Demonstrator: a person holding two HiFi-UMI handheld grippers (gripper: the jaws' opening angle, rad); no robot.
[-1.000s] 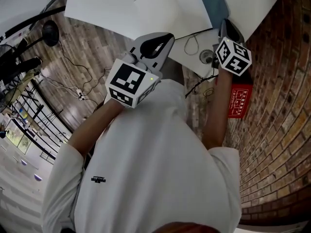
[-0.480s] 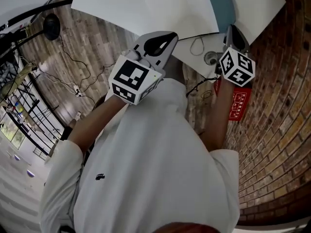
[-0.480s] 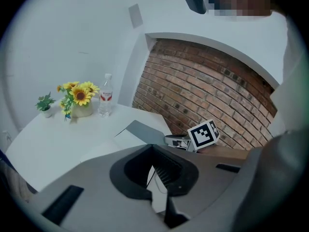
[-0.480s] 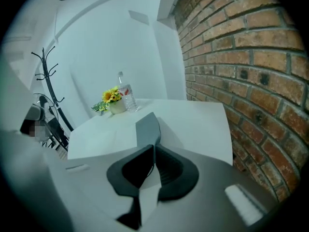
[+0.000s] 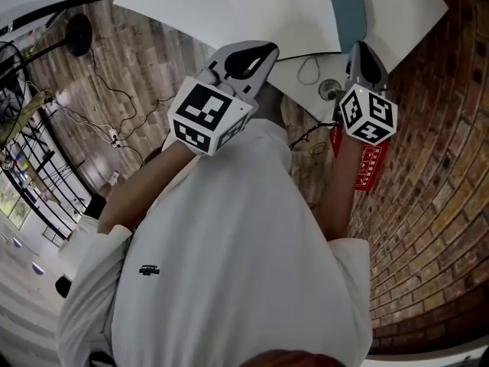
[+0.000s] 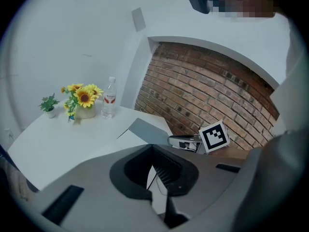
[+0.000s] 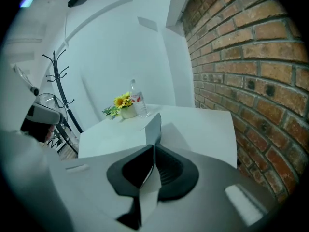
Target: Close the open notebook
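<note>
Though open, one notebook (image 7: 155, 125), one bottle (image 6: 109, 100).

From above we see the open notebook (image 5: 286, 14) lying on the white table (image 5: 168, 6), at the far side. The left gripper (image 5: 267, 50) points at its white page from the near side. At the right, the right gripper (image 5: 362, 48) meets the near end of the blue-grey cover (image 5: 345, 2). A red sign (image 5: 365, 167) hangs on the brick wall (image 5: 435, 167), under the right arm.
</note>
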